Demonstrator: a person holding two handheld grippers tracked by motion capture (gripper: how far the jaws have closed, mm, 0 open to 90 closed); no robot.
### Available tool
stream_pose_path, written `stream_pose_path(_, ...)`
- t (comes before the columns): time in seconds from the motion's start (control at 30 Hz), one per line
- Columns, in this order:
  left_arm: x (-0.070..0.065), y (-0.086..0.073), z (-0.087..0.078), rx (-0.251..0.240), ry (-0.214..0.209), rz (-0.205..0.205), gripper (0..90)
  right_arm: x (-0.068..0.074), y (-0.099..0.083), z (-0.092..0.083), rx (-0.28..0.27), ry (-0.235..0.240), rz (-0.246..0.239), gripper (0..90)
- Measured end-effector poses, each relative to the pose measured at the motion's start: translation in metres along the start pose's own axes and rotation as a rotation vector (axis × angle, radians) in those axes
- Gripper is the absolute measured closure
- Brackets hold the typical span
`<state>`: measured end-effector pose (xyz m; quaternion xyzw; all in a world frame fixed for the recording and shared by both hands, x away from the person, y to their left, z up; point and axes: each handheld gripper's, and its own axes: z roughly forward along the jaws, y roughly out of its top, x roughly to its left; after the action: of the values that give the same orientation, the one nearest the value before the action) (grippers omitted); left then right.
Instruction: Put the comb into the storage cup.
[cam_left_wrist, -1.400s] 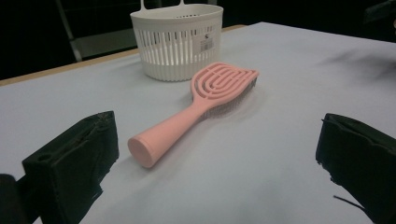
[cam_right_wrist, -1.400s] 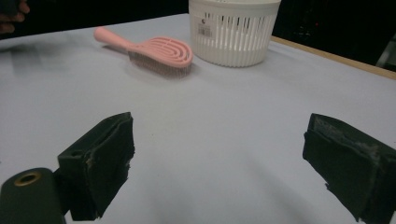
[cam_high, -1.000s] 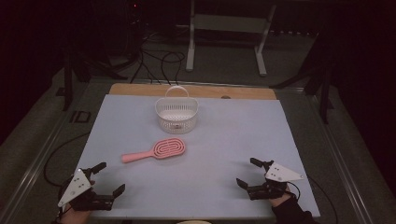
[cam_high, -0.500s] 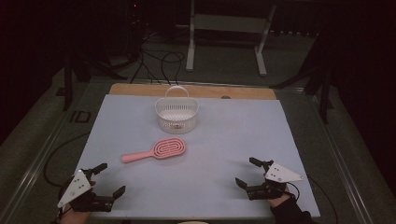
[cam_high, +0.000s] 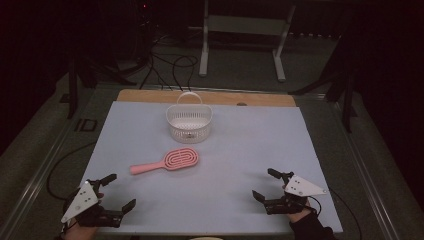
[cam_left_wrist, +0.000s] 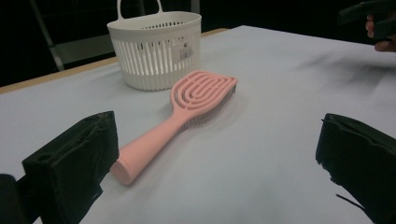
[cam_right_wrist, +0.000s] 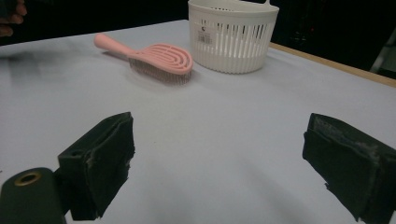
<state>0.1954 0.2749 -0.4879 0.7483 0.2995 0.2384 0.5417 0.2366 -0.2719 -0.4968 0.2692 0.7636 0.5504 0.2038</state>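
A pink hairbrush (cam_high: 167, 161) (cam_left_wrist: 187, 109) (cam_right_wrist: 152, 57) lies bristles down near the middle of the pale blue mat (cam_high: 240, 150), its handle toward the left. Behind it a white slotted basket (cam_high: 189, 121) (cam_left_wrist: 158, 46) (cam_right_wrist: 232, 33) with a loop handle stands upright. Near the front left corner my left gripper (cam_high: 119, 191) (cam_left_wrist: 217, 158) rests open and holds nothing; the brush handle's end lies just ahead of its jaws. At the front right my right gripper (cam_high: 266, 185) (cam_right_wrist: 217, 163) is open too, with bare mat between its jaws.
A wooden strip (cam_high: 210, 96) runs along the mat's far edge. Beyond the table stand a metal frame (cam_high: 240, 30) and loose cables (cam_high: 170, 60) on a dark floor. Bare mat stretches between the two grippers and to the right of the brush.
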Motion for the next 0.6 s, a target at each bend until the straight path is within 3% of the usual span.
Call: stream_pose_path(0.6,0.016,0.052,-0.011,-0.007,-0.027,0.04,0.2,0.001,0.002,-0.002,-0.018,-0.009,0.006,8.9)
